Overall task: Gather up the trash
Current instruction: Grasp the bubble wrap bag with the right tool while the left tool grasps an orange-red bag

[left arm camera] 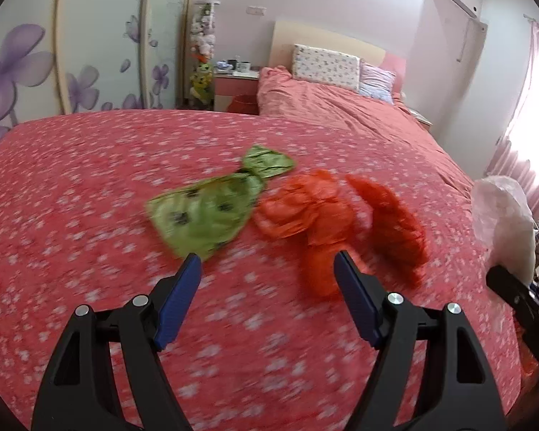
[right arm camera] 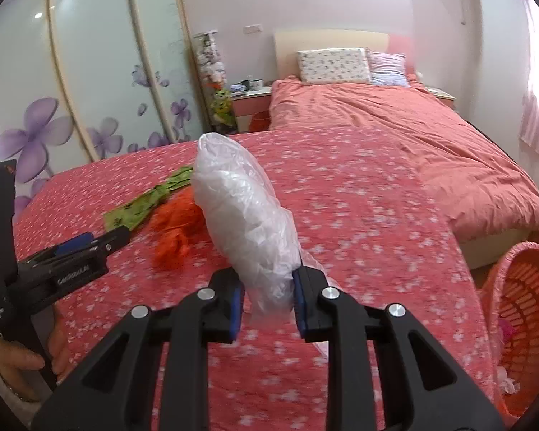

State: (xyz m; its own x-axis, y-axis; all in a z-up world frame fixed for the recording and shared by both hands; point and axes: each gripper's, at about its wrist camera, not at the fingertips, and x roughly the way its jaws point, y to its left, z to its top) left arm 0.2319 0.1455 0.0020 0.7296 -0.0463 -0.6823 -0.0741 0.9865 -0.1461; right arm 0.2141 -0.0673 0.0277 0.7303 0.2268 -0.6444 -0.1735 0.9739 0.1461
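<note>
A crumpled clear plastic bag (right arm camera: 248, 222) stands up between the blue pads of my right gripper (right arm camera: 267, 296), which is shut on its lower end above the pink spread; the same clear plastic bag (left arm camera: 503, 222) shows at the right edge of the left wrist view. A green plastic bag (left arm camera: 212, 208) and an orange plastic bag (left arm camera: 327, 222) lie side by side on the bed. My left gripper (left arm camera: 267, 269) hovers open just in front of them, its right pad over the orange bag's near end. In the right wrist view the left gripper (right arm camera: 100, 239) sits at the left beside the green bag (right arm camera: 143, 204) and orange bag (right arm camera: 176, 226).
The pink flowered bedspread (left arm camera: 90, 215) covers a wide bed. An orange laundry basket (right arm camera: 524, 323) stands on the floor at the right. Pillows (right arm camera: 334, 66) and a nightstand (right arm camera: 249, 102) are at the far end, with a flowered wardrobe (right arm camera: 90, 89) on the left. A hand (right arm camera: 18, 362) holds the left gripper.
</note>
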